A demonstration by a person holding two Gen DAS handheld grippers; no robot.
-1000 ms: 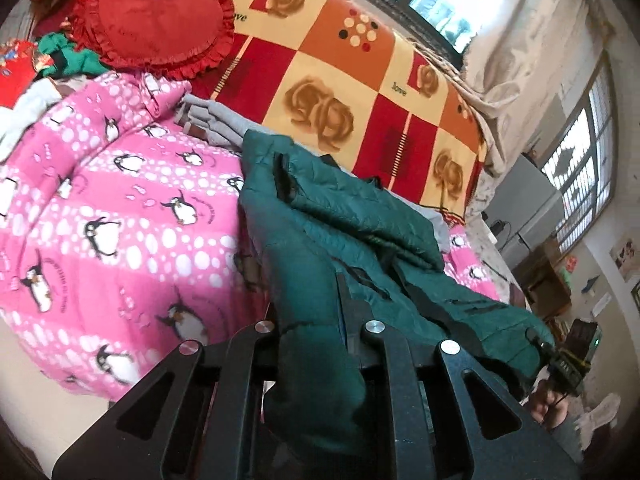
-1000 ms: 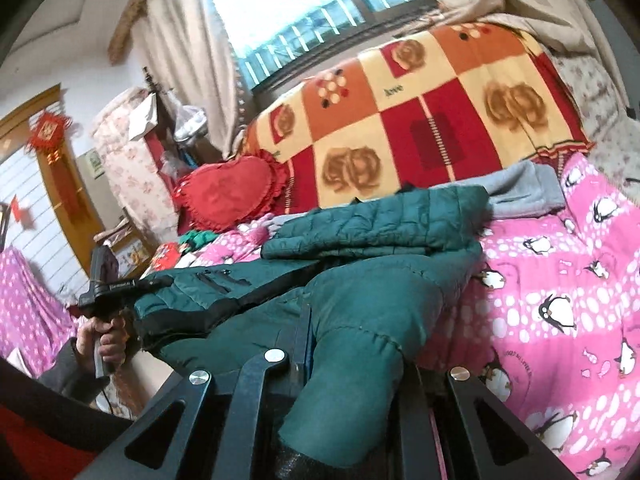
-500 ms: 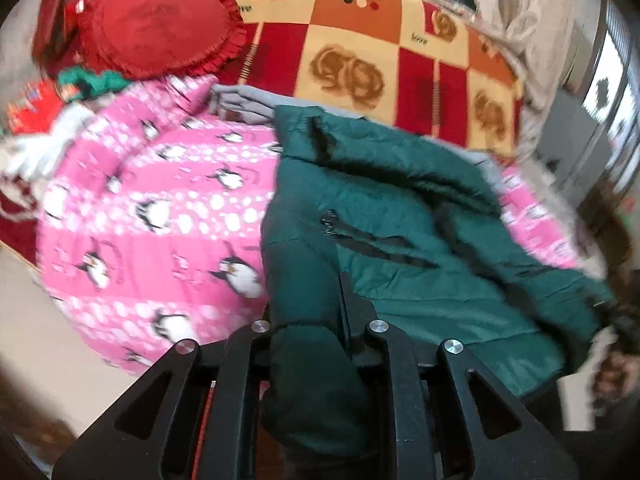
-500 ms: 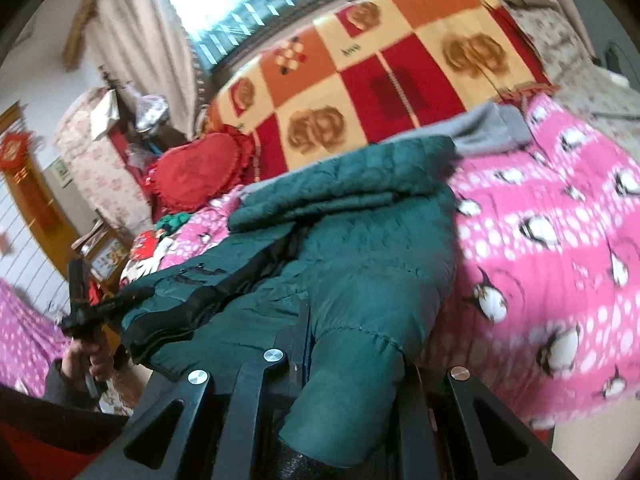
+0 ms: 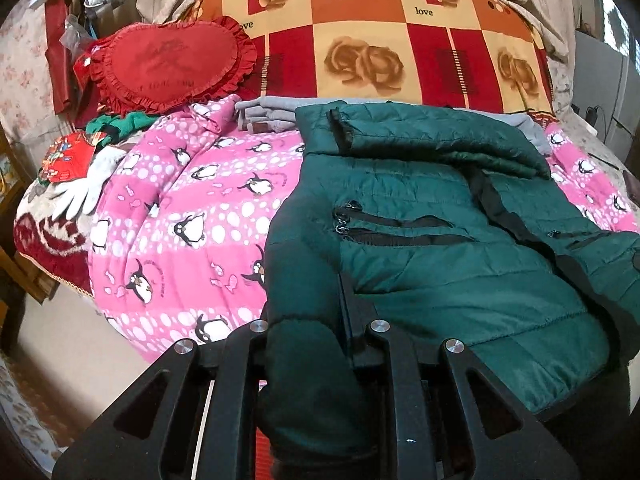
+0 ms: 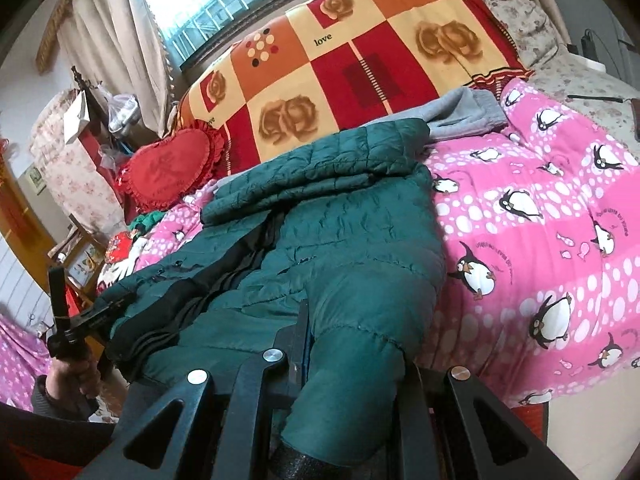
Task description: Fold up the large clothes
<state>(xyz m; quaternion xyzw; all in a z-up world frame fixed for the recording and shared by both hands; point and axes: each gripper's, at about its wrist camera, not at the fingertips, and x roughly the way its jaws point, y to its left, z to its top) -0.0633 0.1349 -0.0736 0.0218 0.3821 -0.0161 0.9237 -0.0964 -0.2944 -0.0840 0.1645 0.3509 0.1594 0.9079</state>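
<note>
Green quilted jacket (image 5: 440,264) lies front-up on the pink penguin blanket (image 5: 192,216), zipper and black placket facing up. Long axis runs from the near bed edge toward the checked rose blanket (image 5: 360,40) at the back; hem end is near the cameras and hangs off the edge, far end points at the rose blanket. One sleeve is folded crosswise over the far end, cuff (image 5: 340,130) toward the red heart pillow (image 5: 168,68).

Left gripper (image 5: 316,344): jaws nearly closed, pinching a bunched corner of the jacket hem on the side next to the pillow. Fabric fills the gap between the fingers.

Right gripper (image 6: 352,364): jaws fully closed on the opposite hem corner, fabric bulging out over the fingers. From the right wrist view the left gripper (image 6: 100,312) shows at the far hem corner, gripped by a hand (image 6: 74,372).

Grey folded garment (image 6: 464,114) sits behind the jacket, touching its far end.
</note>
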